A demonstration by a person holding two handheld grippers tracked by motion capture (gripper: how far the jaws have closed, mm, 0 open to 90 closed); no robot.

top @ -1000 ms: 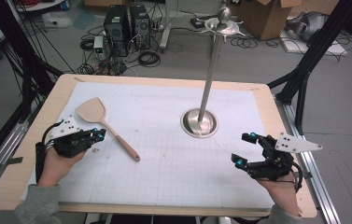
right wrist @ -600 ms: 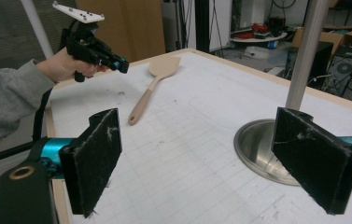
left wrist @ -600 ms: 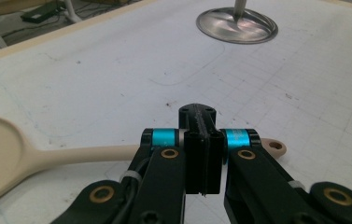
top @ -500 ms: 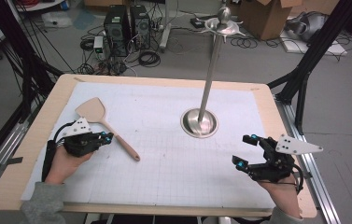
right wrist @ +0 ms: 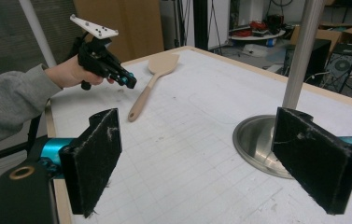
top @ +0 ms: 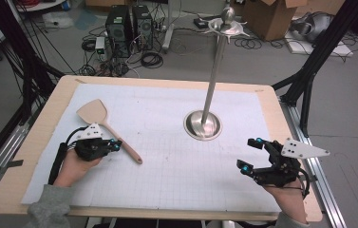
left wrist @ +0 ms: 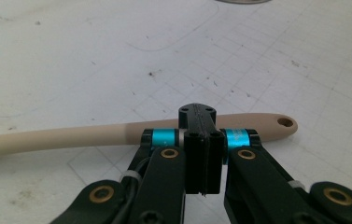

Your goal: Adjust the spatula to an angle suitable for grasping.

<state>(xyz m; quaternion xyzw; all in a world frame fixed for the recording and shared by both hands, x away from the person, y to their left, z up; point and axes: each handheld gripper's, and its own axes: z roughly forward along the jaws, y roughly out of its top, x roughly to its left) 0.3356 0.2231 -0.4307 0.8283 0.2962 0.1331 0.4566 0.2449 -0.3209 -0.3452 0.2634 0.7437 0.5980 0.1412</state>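
A wooden spatula (top: 128, 151) lies flat at the left of the white gridded mat (top: 176, 175), blade far, handle pointing near-right. My left gripper (top: 115, 144) is low at the handle's left side, with its jaws shut together and nothing between them. In the left gripper view its tips (left wrist: 197, 112) sit just in front of the spatula's handle (left wrist: 71, 135), near the end with the hole. Touch cannot be told. My right gripper (top: 251, 154) is held open at the near right; its pads (right wrist: 94, 158) are wide apart and empty. The right gripper view shows the spatula (right wrist: 157, 70) and the left gripper (right wrist: 129, 83) farther off.
A tall metal stand with a round base (top: 203, 125) and a thin pole (top: 214, 71) rises right of centre, close ahead of my right gripper (right wrist: 206, 158). The wooden table rim (top: 48, 118) frames the mat. Computers, cables and boxes sit on the floor beyond.
My left gripper has moved right and slightly nearer, up to the spatula's handle. The right gripper and the spatula have stayed where they were.
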